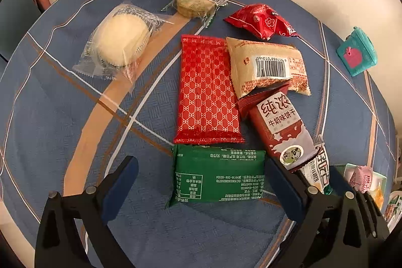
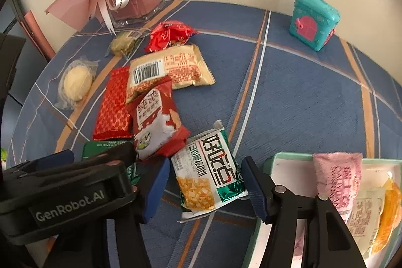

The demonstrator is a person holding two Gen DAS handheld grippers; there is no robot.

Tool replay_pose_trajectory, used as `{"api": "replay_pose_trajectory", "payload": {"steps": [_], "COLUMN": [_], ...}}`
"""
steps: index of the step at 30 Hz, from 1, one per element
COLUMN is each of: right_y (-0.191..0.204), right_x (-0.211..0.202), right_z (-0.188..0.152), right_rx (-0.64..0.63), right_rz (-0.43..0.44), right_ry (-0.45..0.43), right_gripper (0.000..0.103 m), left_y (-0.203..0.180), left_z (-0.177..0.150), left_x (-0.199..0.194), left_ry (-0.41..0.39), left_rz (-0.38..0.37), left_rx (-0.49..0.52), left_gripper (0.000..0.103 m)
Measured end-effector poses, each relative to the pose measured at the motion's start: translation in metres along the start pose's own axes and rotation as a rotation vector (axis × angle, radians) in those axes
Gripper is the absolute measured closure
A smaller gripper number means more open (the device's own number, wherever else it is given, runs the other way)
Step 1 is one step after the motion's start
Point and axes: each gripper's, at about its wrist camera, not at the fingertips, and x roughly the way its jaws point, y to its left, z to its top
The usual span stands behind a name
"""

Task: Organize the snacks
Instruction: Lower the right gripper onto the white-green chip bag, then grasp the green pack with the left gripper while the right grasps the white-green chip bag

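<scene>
Left claw (image 1: 201, 189): we find it spread wide, both blue pads (image 1: 120, 189) clear of the green packet (image 1: 217, 173) that lies flat on the worktop (image 1: 62, 117) between them. Right claw (image 2: 203, 189): likewise released, its jaws standing either side of the white-and-green cracker packet (image 2: 209, 170) without touching it. In the right wrist view we see the left claw's black body just left of that packet, over the green packet.

Beyond the green packet, touching its far edge, we locate the red patterned packet (image 1: 207, 89). To its right lies the dark-red milk biscuit packet (image 1: 279, 124), whose upper end overlaps the beige barcode packet (image 1: 267, 67) and whose lower end rests over the white-and-green cracker packet. Farther back we note the crumpled red packet (image 1: 260, 20), the round greenish cake in clear wrap (image 1: 196, 3) and, well apart to the left, the pale round cake in clear wrap (image 1: 121, 42).

At the right edge of the right wrist view we see a white tray with a green rim (image 2: 273, 162) holding a pink packet (image 2: 338, 175), a cream packet (image 2: 368, 210) and an orange packet (image 2: 390, 212). At the back of the worktop stand a teal toy box (image 2: 314, 21) and a glass vase with a pink bouquet (image 2: 135, 1)
</scene>
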Motion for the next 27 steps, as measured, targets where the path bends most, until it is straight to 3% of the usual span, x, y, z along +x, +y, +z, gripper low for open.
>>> {"api": "replay_pose_trajectory", "payload": {"steps": [12,24,27], "right_y": [0.009,0.008,0.009], "right_x": [0.006,0.005,0.007], "right_z": [-0.007,-0.010,-0.008], "right_rx": [-0.054,-0.046,-0.044], "right_rz": [-0.061,-0.062,-0.063], "right_ry": [0.004,0.002,0.005], "right_gripper": [0.047,0.048,0.048], "left_y": [-0.001,-0.001,-0.003], "left_z": [-0.002,0.001,0.002], "left_x": [0.004,0.006,0.004], "left_ry": [0.001,0.002,0.003], "left_rz": [-0.038,-0.033,-0.043], "left_rx": [0.004,0.009,0.010], "left_gripper": [0.019,0.020,0.029]}}
